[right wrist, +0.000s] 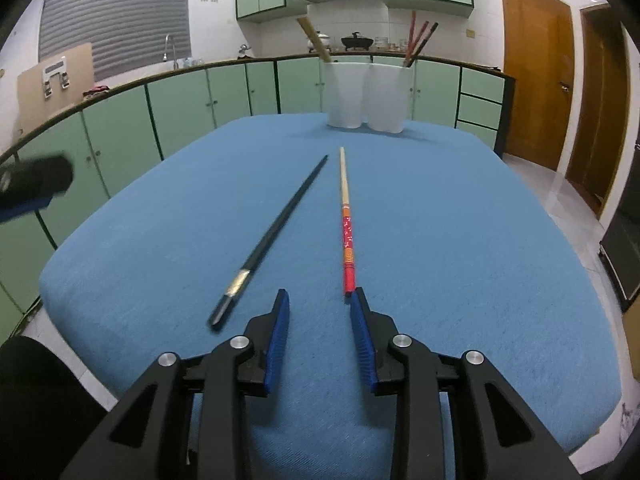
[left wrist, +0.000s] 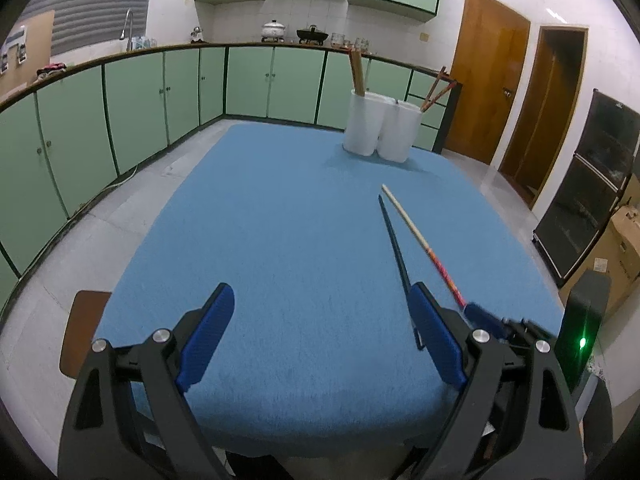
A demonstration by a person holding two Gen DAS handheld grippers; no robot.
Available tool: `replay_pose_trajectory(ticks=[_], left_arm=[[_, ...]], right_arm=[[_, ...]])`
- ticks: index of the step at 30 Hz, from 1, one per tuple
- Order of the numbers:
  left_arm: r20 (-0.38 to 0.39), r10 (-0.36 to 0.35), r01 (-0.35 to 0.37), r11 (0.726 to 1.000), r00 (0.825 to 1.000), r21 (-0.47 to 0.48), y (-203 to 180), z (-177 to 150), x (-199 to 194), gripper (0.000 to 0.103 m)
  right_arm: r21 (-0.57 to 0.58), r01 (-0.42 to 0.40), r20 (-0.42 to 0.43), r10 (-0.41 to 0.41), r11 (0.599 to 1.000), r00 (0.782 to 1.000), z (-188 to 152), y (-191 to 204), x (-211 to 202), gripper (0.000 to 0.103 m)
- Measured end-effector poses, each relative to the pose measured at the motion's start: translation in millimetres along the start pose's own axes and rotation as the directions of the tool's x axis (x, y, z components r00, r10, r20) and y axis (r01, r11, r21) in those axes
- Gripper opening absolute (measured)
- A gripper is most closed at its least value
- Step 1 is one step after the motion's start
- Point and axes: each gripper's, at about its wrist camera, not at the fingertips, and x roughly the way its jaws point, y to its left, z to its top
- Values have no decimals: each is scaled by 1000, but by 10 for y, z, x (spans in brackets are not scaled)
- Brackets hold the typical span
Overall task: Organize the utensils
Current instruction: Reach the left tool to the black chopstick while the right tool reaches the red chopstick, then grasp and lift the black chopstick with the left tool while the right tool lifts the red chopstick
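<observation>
A black chopstick [right wrist: 276, 232] and a red-and-cream patterned chopstick [right wrist: 345, 216] lie side by side on the blue table cloth [right wrist: 480, 260]. Both also show in the left wrist view, the black one [left wrist: 394, 240] and the patterned one [left wrist: 420, 240]. My right gripper [right wrist: 320, 300] is open, just behind the patterned chopstick's red end. My left gripper [left wrist: 324, 300] is open and empty, left of the black chopstick. White holder cups [right wrist: 366, 94] stand at the table's far edge with several chopsticks in them; they also show in the left wrist view [left wrist: 380, 126].
Green kitchen cabinets [left wrist: 160, 92] run along the far wall and left side. Wooden doors [left wrist: 488, 76] stand at the right. A wooden stool [left wrist: 82, 328] sits by the table's near left corner. A black device with a green light [left wrist: 582, 340] stands at the right.
</observation>
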Motion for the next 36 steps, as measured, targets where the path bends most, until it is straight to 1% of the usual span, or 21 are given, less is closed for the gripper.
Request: replay_pose_trajectory(ticks=[2,4,6,7,8,11,15,16,17,21,23,26,27,29,31,32,35,36], left_arm=[[-13,-1,1,1000,1000,-6,19,-33,28,86],[-12,5,-5,1000,1000,1,25,-20,17,86],[-8,6,-6,1000,1000,3,29,-7,4,86],[-5,6,-6,1000,1000,3,21,12,9,86],[-6,6,-6,1000,1000,2,20,21,19,86],[-12,6,-6,1000,1000,3,11,6,52,86],[-20,5,-5,1000,1000,6,-21,-11,81,86],[-22,3,-3,1000,1000,3,-31,-24,88,86],[-22,1,-1,1000,1000,2,-45,-38,97,86],[-40,-24,25,1000,999,9,-172,-123,182,86],[-58,-41,44,998,997,42,-320,-209,253,86],[-82,-64,71,994,995,78,-530,-334,372,86],[-89,-68,76,993,994,87,-584,-369,416,85],[-106,-60,71,991,993,111,-686,-436,536,79],[-129,-53,68,991,990,115,-732,-483,651,71],[-119,-40,54,991,992,119,-732,-499,669,71],[-96,-14,26,992,995,126,-741,-476,715,64],[-86,-7,18,992,996,127,-743,-473,724,59]], right_arm=[[0,9,5,-9,1000,1000,24,-35,-2,31],[29,18,23,-19,999,1000,39,-130,-55,31],[45,23,32,-24,999,999,36,-207,-75,34],[48,11,19,-11,999,1000,31,-228,-41,35],[43,3,11,-3,999,1000,30,-229,-8,35],[6,-9,26,9,1000,1000,53,-165,15,36],[-11,5,22,-4,1000,1000,64,-147,101,34],[-14,16,21,-16,1000,1000,77,-162,111,25],[-13,25,19,-25,1000,999,87,-185,113,7],[66,83,19,-84,994,996,40,-447,16,6],[129,114,11,-116,985,993,-42,-619,-103,6],[149,132,8,-135,980,991,-148,-726,-239,6],[136,130,9,-133,982,991,-186,-722,-286,6],[112,115,15,-118,987,993,-218,-704,-337,7],[97,104,23,-107,990,994,-254,-711,-378,9],[93,101,26,-104,991,994,-267,-726,-387,10],[72,95,37,-98,993,994,-270,-701,-379,13],[71,93,40,-96,993,995,-263,-687,-373,13]])
